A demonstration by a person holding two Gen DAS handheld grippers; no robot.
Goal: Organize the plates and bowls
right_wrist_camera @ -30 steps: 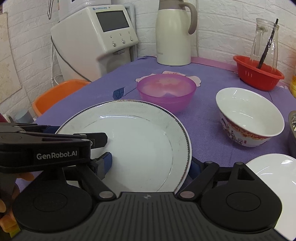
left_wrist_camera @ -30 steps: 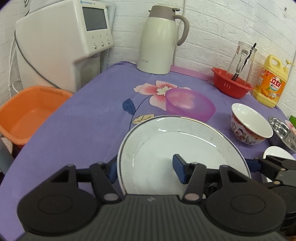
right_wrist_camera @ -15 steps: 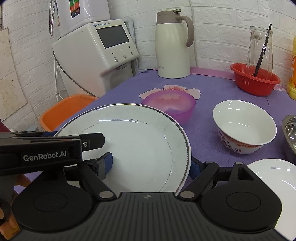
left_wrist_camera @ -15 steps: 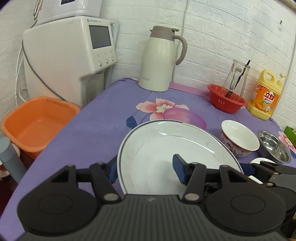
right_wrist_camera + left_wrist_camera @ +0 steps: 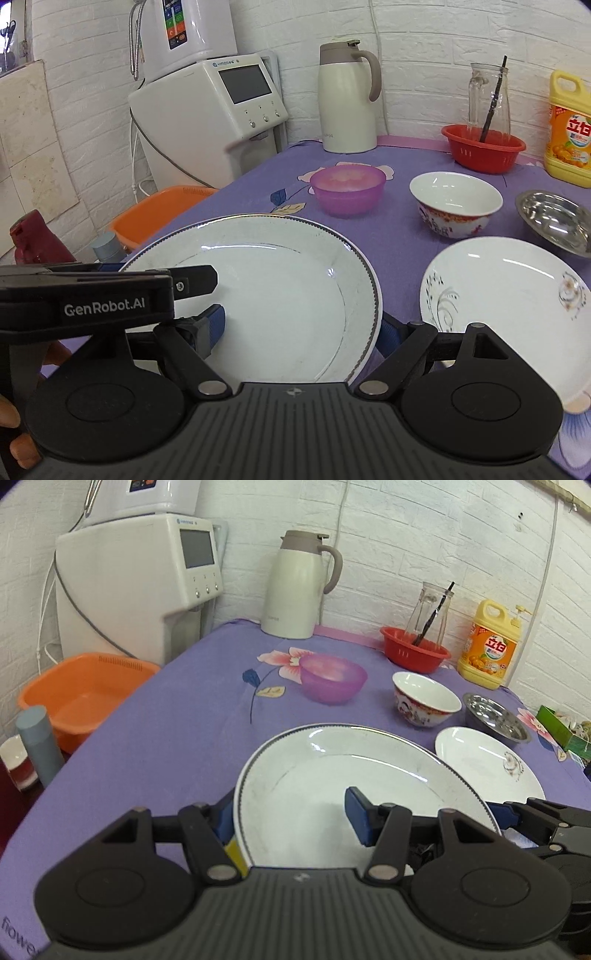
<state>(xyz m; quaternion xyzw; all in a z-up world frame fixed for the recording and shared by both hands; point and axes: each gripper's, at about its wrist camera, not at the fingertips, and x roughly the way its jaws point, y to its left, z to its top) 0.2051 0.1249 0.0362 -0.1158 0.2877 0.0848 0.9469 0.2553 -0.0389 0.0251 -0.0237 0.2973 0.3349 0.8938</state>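
Bright even light, sharp focus, fisheye bending edges, dark corners.

Two plates (image 5: 288, 295) (image 5: 509, 295), three bowls (image 5: 347, 192) (image 5: 456, 203) (image 5: 554, 218)

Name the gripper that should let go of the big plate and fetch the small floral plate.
Right. The small floral plate lies just beside the right gripper, on its outer side. The left gripper grips the big plate at its far rim, so that plate is in its way.
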